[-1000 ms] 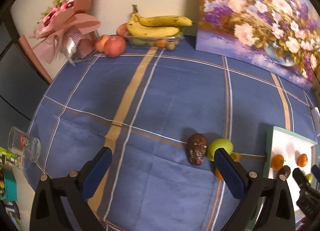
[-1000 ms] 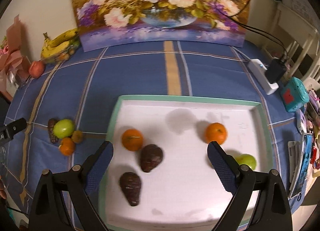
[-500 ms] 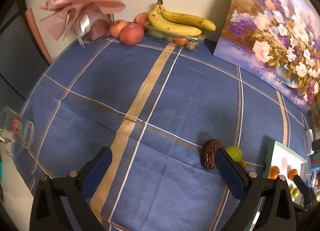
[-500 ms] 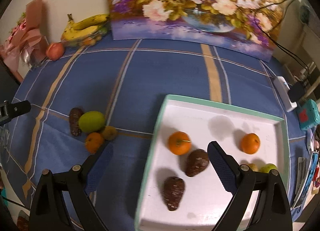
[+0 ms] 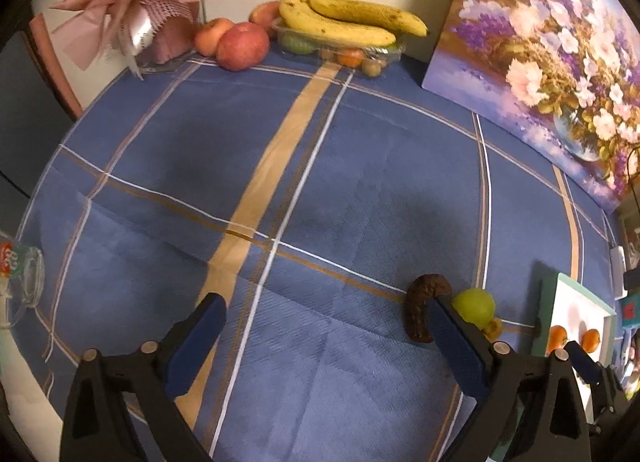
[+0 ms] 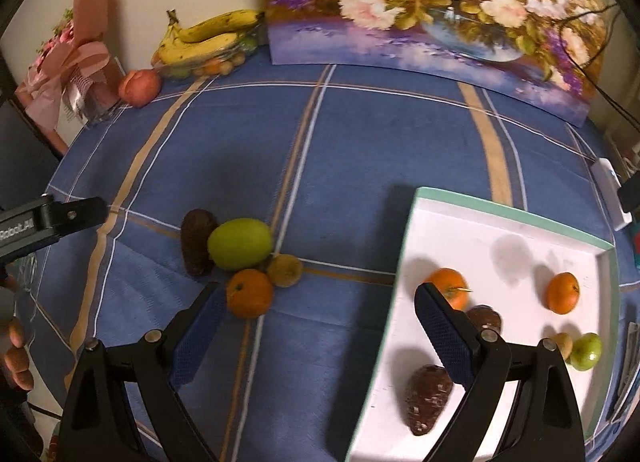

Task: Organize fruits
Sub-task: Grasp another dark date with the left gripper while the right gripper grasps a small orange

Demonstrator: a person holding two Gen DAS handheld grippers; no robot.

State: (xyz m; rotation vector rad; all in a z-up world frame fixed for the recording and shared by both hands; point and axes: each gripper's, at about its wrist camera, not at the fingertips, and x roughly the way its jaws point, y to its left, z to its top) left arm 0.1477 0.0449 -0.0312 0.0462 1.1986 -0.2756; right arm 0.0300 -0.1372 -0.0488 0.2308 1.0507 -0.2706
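Note:
A loose cluster lies on the blue cloth: a dark brown fruit (image 6: 196, 242), a green fruit (image 6: 239, 244), an orange (image 6: 250, 293) and a small yellow-brown fruit (image 6: 285, 270). My right gripper (image 6: 316, 330) is open and empty; the orange sits by its left finger. To the right, a white tray with a green rim (image 6: 404, 246) holds two oranges, dark brown fruits and a green fruit (image 6: 586, 350). My left gripper (image 5: 326, 342) is open and empty over bare cloth; the dark fruit (image 5: 420, 314) and green fruit (image 5: 474, 305) lie by its right finger.
Bananas (image 5: 344, 21) on a clear fruit box, apples (image 5: 242, 46) and a pink bouquet (image 5: 136, 9) line the back wall. A flower painting (image 6: 432, 13) leans at the back. A glass (image 5: 20, 278) lies at the left table edge. A power strip (image 6: 612, 197) lies far right.
My right gripper has swung left from over the tray towards the loose fruit cluster. My left gripper has drawn back and turned left, so the cluster sits smaller at its right.

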